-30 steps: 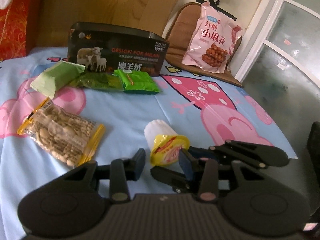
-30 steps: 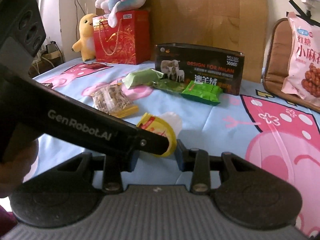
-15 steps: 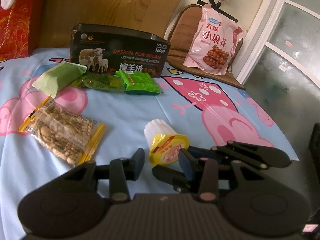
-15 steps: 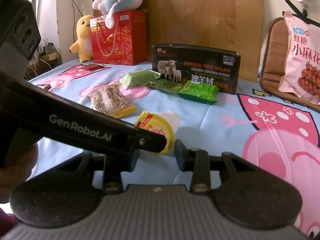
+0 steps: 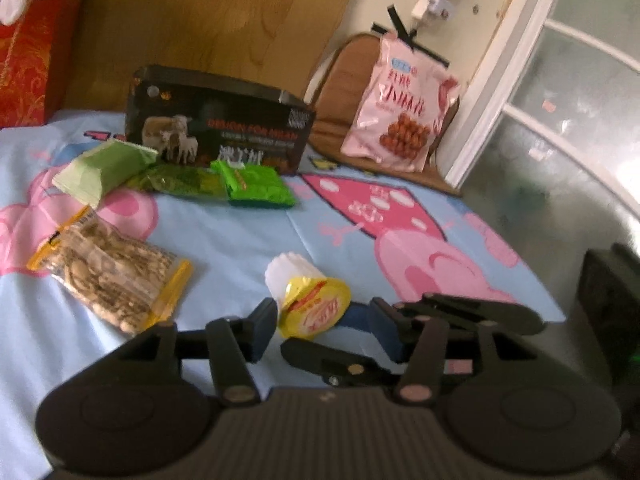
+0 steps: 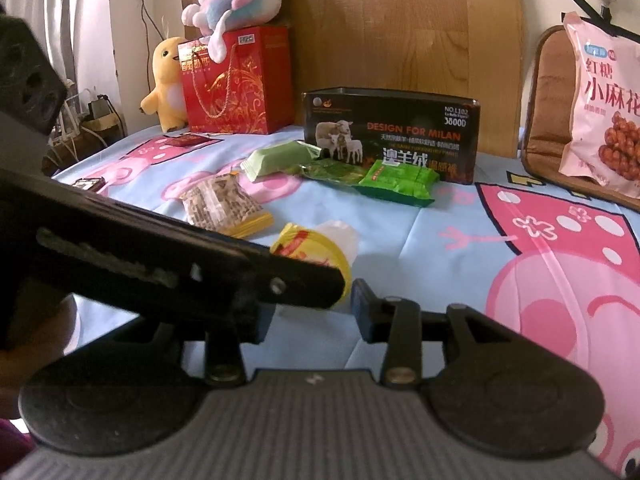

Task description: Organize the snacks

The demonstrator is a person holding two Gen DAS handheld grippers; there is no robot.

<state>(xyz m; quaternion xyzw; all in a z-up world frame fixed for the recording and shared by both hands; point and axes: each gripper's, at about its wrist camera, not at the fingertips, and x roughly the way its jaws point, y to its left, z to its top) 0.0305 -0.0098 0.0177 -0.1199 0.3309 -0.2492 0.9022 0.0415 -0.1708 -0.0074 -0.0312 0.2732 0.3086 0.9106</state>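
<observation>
1. Left wrist view, slightly blurred: the left gripper (image 5: 324,326) has its two black fingers spread apart, holding nothing. Just ahead of the gap between them, a small white plastic jelly cup with a yellow foil lid (image 5: 308,298) lies on its side on a light blue bedsheet printed with pink cartoon pigs (image 5: 248,236). The right gripper's black fingers (image 5: 452,314) reach in from the right, close to the cup. To the left lies a clear bag of pale biscuits with yellow edges (image 5: 112,276). Farther back, three green snack packets (image 5: 176,176) lie side by side in front of an open black tin box showing sheep (image 5: 218,132). A large pink snack bag (image 5: 400,116) leans on a brown cushion (image 5: 340,84).

2. Right wrist view: the right gripper (image 6: 308,312) has its fingers spread, gripping nothing. The jelly cup (image 6: 320,246) lies on the sheet (image 6: 440,240) just beyond them. One long black arm of the left gripper (image 6: 180,268) crosses the lower left and overlaps the cup's lid. Behind sit the biscuit bag (image 6: 222,206), the green packets (image 6: 340,170) and the tin box (image 6: 392,136). At the back, a red gift bag (image 6: 236,80) carries a pink and blue plush toy (image 6: 236,0), with a yellow plush toy (image 6: 166,84) beside it.
</observation>
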